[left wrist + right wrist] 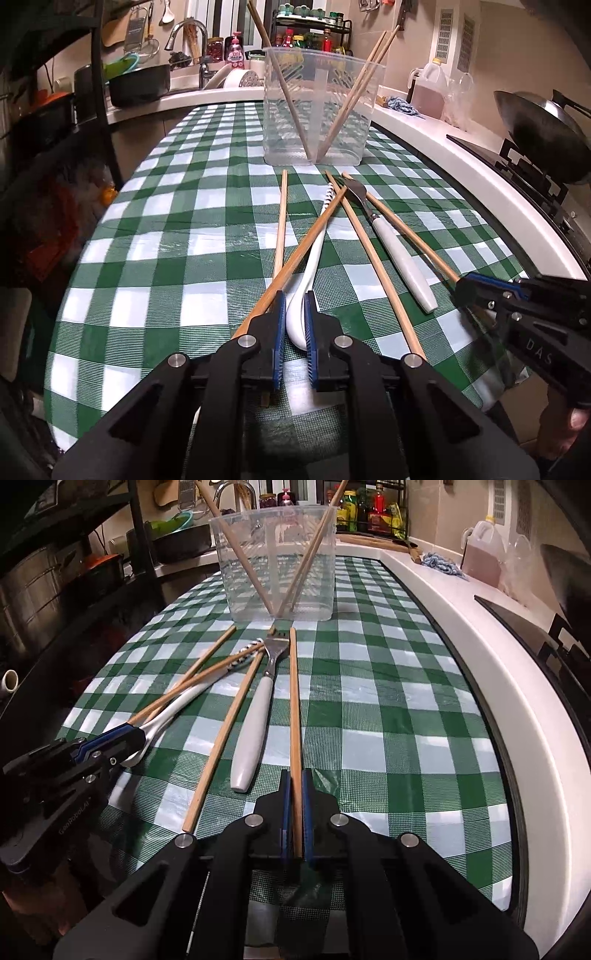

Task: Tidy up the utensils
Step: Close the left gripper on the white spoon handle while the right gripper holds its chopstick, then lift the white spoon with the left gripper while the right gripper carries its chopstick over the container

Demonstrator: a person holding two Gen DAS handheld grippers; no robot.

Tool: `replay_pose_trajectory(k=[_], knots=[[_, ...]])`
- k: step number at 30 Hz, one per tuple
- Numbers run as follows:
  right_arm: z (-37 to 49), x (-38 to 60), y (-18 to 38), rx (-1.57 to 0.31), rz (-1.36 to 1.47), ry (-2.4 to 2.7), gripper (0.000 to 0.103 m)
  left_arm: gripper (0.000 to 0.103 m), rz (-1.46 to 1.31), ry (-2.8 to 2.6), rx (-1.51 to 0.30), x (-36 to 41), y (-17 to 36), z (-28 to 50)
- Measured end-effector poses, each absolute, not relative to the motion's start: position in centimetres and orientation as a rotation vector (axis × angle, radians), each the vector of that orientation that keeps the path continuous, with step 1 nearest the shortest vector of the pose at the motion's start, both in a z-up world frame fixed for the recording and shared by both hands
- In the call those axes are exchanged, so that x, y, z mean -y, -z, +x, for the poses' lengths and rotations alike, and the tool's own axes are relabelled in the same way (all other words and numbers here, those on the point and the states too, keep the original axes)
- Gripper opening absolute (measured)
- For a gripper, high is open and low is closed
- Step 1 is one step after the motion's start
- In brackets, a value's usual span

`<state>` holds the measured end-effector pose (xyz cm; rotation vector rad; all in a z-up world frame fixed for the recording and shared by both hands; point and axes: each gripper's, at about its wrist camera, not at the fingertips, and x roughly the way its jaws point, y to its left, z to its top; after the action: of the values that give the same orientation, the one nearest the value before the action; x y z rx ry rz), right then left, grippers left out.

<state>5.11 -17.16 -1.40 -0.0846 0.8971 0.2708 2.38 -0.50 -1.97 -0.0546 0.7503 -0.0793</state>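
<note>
A clear plastic holder (317, 107) (275, 565) stands at the far end of the green checked tablecloth (166, 240) with three chopsticks leaning inside. Loose chopsticks, a white spoon (304, 288) (173, 710) and a white-handled fork (399, 258) (255, 716) lie in front of it. My left gripper (294, 299) (129, 734) is shut on the spoon's bowl end. My right gripper (294, 779) (476, 286) is shut on a chopstick (294, 701) that lies along the cloth, right of the fork.
A white counter (461, 602) curves along the right with a stove and wok (535, 125), an oil jug (430, 88) and a blue cloth (441, 563). A sink, faucet (184, 37), pans and a spice rack sit behind. A dark shelf (55, 110) stands left.
</note>
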Motion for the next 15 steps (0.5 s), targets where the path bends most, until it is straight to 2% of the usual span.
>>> replay_pose_trajectory(k=[15], knots=[[1.3, 17.4, -3.0, -0.796, -0.100, -0.255, 0.006, 0.010, -0.056, 0.072, -0.666, -0.6, -1.0, -1.6]])
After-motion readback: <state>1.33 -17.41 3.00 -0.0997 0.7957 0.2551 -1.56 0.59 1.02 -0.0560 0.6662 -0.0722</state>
